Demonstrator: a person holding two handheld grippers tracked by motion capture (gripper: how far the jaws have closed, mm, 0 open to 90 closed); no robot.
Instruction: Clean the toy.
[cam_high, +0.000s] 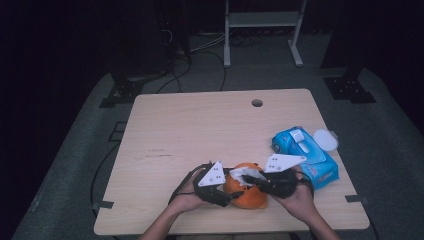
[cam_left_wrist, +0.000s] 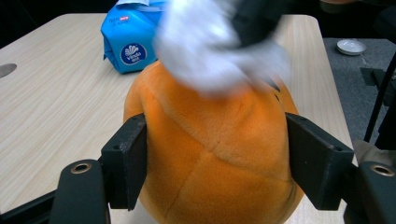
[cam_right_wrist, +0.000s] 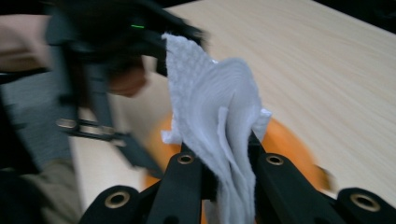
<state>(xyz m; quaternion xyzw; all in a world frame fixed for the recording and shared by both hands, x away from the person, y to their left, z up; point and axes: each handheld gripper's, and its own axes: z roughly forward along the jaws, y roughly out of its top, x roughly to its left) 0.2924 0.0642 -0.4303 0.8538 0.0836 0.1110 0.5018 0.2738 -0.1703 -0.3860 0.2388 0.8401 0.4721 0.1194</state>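
An orange plush ball (cam_high: 248, 194) sits on the table near the front edge. My left gripper (cam_high: 226, 194) is shut on it from the left; in the left gripper view its pads (cam_left_wrist: 130, 158) press into both sides of the plush (cam_left_wrist: 215, 158). My right gripper (cam_high: 256, 183) comes in from the right and is shut on a white wipe (cam_high: 247, 173). The wipe (cam_right_wrist: 215, 107) stands up from the right gripper (cam_right_wrist: 224, 161) and lies against the top of the plush (cam_right_wrist: 287, 142). It looks blurred in the left gripper view (cam_left_wrist: 210, 51).
A blue pack of wipes (cam_high: 306, 155) lies at the table's right side, with a white round lid (cam_high: 325, 139) beside it. The wooden table (cam_high: 200, 130) has a cable hole (cam_high: 257, 103) at the back. Dark floor and a white frame (cam_high: 262, 30) lie beyond.
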